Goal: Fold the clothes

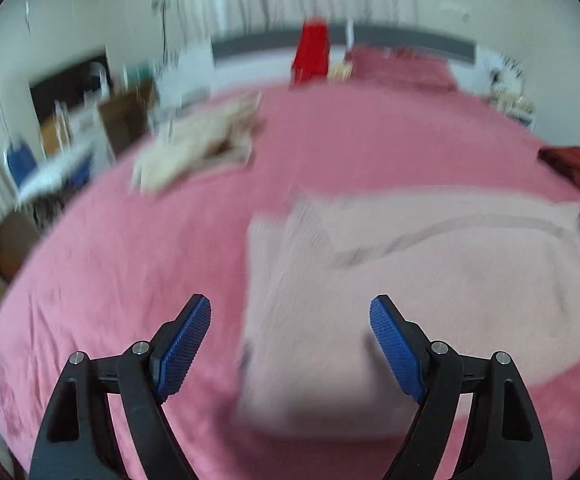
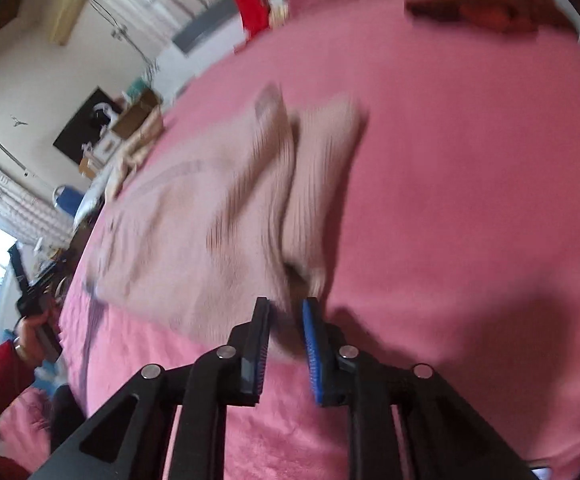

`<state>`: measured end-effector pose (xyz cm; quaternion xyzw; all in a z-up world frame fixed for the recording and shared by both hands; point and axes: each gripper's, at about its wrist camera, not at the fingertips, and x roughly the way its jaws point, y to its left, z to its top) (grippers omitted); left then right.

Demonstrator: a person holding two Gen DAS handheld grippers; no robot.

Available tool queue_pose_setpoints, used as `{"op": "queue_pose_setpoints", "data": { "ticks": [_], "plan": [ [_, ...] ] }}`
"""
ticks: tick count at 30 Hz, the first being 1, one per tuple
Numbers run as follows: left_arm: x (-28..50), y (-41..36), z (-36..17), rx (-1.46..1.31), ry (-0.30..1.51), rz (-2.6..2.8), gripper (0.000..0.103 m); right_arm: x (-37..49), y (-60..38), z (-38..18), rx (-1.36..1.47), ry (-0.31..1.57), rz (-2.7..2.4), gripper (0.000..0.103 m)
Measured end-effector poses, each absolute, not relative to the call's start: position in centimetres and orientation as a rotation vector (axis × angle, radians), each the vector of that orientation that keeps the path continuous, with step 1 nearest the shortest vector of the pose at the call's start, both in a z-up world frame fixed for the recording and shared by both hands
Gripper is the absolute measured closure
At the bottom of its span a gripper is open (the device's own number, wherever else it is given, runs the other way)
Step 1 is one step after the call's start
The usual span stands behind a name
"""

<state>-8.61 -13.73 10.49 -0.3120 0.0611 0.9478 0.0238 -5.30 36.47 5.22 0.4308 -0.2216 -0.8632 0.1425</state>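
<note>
- A pale pink garment (image 1: 369, 280) lies partly folded on the bed (image 1: 130, 280), over its pink cover.
- The left hand-held gripper (image 1: 290, 312) hangs above the garment's near edge, jaws wide, nothing between them.
- The right hand-held gripper (image 2: 286, 308) has narrowed to a slim gap at the garment's ribbed edge (blur hides whether the pads pinch cloth).
- A cream garment (image 1: 198, 144) lies crumpled farther back.
</note>
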Motion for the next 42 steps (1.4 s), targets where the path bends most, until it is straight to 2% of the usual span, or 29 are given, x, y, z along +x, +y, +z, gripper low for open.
{"op": "queue_pose_setpoints", "data": {
  "ticks": [3,6,10,14,17,19,20,23,24,28,30,33,36,38,41,42],
  "plan": [
    [-9.1,-6.7,11.6,-0.824,0.256,2.815,0.02,-6.1,37.4,7.2,1.071,-0.663,-2.575,0.078],
    [-10.5,2.6,10.7,-0.807,0.361,2.596,0.02,-9.5,36.7,6.8,1.082,-0.622,-2.542,0.078],
    [-10.0,14.1,8.0,-0.813,0.531,2.375,0.02,-13.5,35.3,5.7,1.189,-0.433,-2.486,0.079],
    [-11.8,19.7,5.3,-0.886,0.583,2.321,0.02,-14.6,35.0,4.6,1.211,-0.346,-2.433,0.079],
    [-14.0,19.9,2.9,-1.026,0.49,2.327,0.019,-15.5,33.9,3.6,1.293,-0.244,-2.43,0.086],
    [-14.0,18.6,2.1,-1.023,0.357,2.344,0.012,-15.6,33.6,3.7,1.314,-0.189,-2.447,0.096],
    [-14.0,17.9,2.0,-1.003,0.296,2.353,0.012,-15.6,33.7,3.9,1.314,-0.172,-2.464,0.098],
    [-13.8,17.9,1.6,-0.965,0.289,2.358,0.011,-14.6,36.3,4.3,1.27,-0.324,-2.557,0.099],
    [-13.8,18.0,1.5,-0.963,0.29,2.356,0.01,-14.2,37.3,4.3,1.254,-0.383,-2.587,0.103],
    [-13.8,17.8,1.2,-0.954,0.277,2.352,0.009,-12.8,40.4,2.4,1.272,-0.605,-2.602,0.101],
    [-14.0,17.9,1.0,-0.959,0.288,2.353,0.008,-11.6,41.0,2.9,1.158,-0.683,-2.595,0.099],
    [-14.8,19.1,0.9,-0.987,0.319,2.367,0.007,-10.9,39.7,4.5,1.008,-0.7,-2.491,0.087],
    [-15.7,20.2,1.5,-1.003,0.303,2.403,0.007,-11.5,36.6,5.5,0.974,-0.603,-2.394,0.087],
    [-17.0,21.4,1.5,-1.036,0.389,2.393,0.006,-12.3,35.7,5.0,1.044,-0.547,-2.431,0.087],
    [-18.8,22.6,1.5,-1.051,0.456,2.338,0.003,-13.6,37.5,2.3,1.231,-0.624,-2.479,0.091],
    [-19.2,23.0,1.8,-1.04,0.507,2.335,0.001,-13.2,38.8,1.8,1.197,-0.697,-2.453,0.093]
  ]
}}
